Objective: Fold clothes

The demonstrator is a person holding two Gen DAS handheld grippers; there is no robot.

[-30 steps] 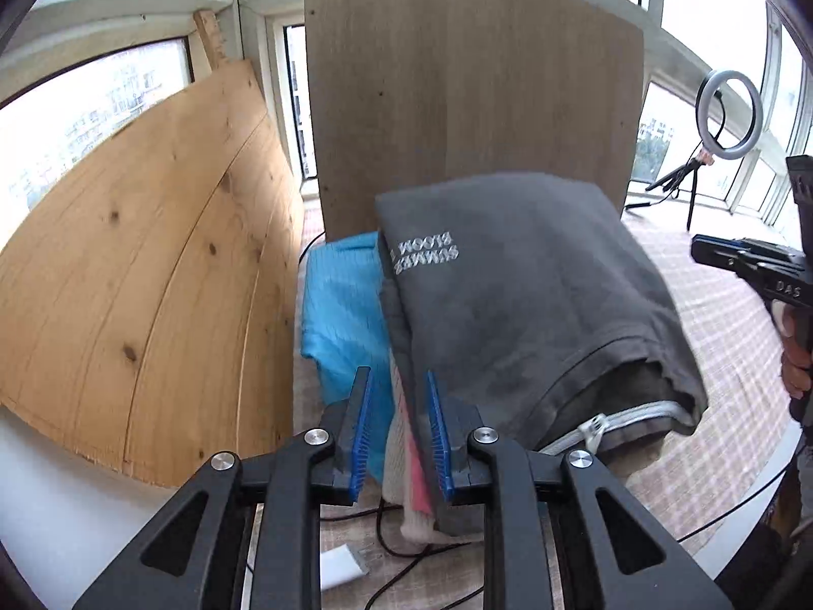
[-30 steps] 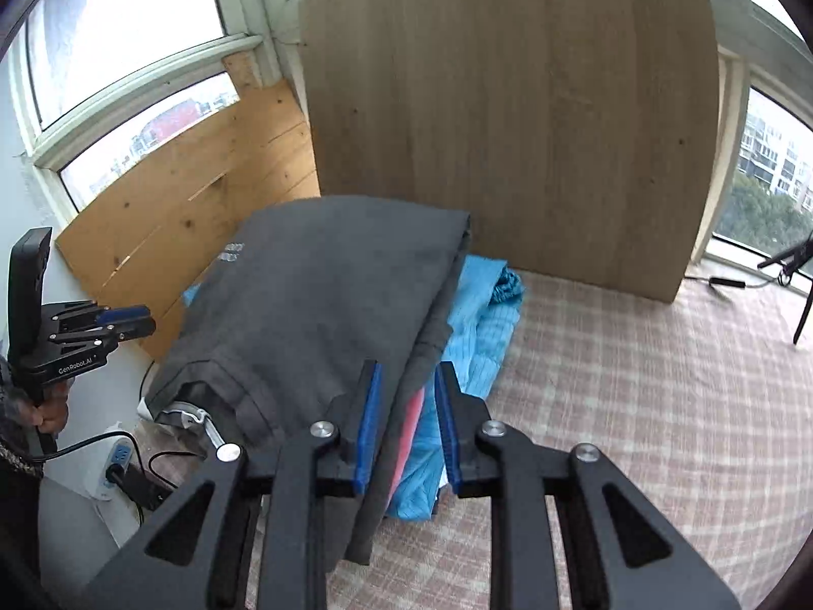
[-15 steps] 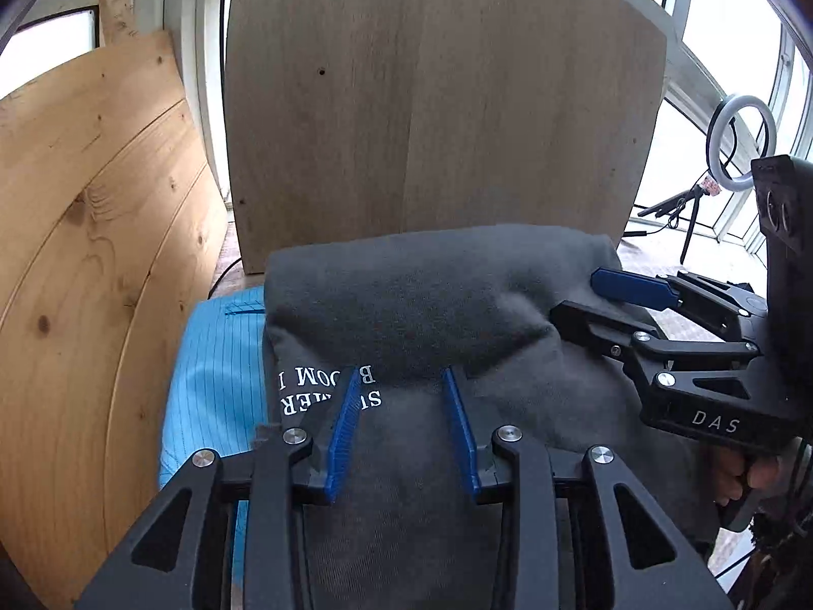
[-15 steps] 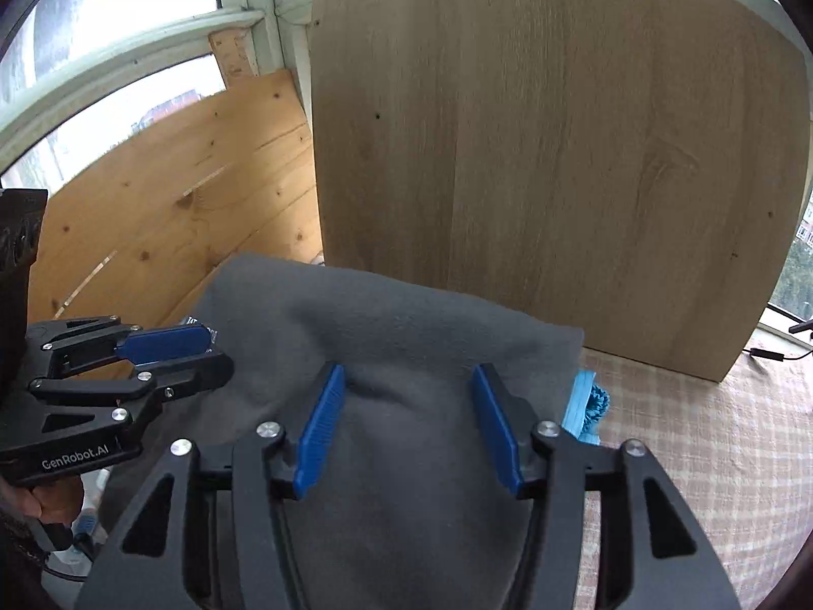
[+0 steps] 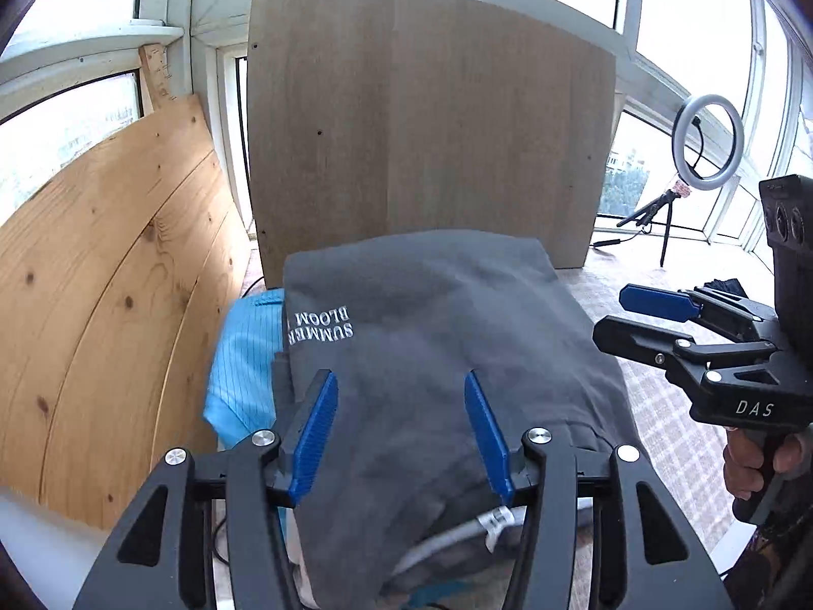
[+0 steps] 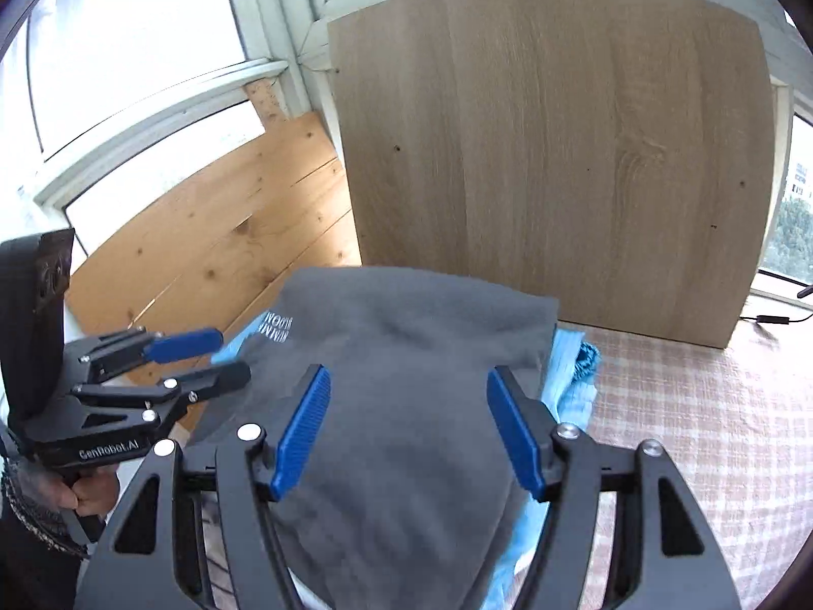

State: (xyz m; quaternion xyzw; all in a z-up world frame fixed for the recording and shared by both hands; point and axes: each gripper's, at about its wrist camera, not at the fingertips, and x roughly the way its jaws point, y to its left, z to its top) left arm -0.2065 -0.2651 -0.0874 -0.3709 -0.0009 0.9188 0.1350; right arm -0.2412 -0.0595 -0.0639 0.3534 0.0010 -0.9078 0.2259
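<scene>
A folded dark grey garment (image 5: 447, 335) with white lettering tops a stack of clothes, above a light blue garment (image 5: 244, 371). My left gripper (image 5: 401, 396) hovers over the grey garment's near part. Its jaws are opening, and the blue pads stand wide apart without pinching the cloth. In the right wrist view the grey garment (image 6: 406, 356) lies under my right gripper (image 6: 406, 401), whose jaws are also opening and hold nothing. The blue garment (image 6: 569, 381) shows at the stack's right edge. Each gripper appears in the other's view: right gripper (image 5: 625, 320), left gripper (image 6: 228, 356).
A tall wooden board (image 5: 432, 127) stands right behind the stack, and a pine panel (image 5: 101, 305) leans at the left. The checked tablecloth (image 6: 686, 406) stretches to the right. A ring light (image 5: 709, 142) stands by the window. A white cord (image 5: 457, 534) hangs at the stack's near edge.
Both grippers went from nearly shut at the stack's near edge to wide apart. They moved forward over the grey garment, then drew back a little.
</scene>
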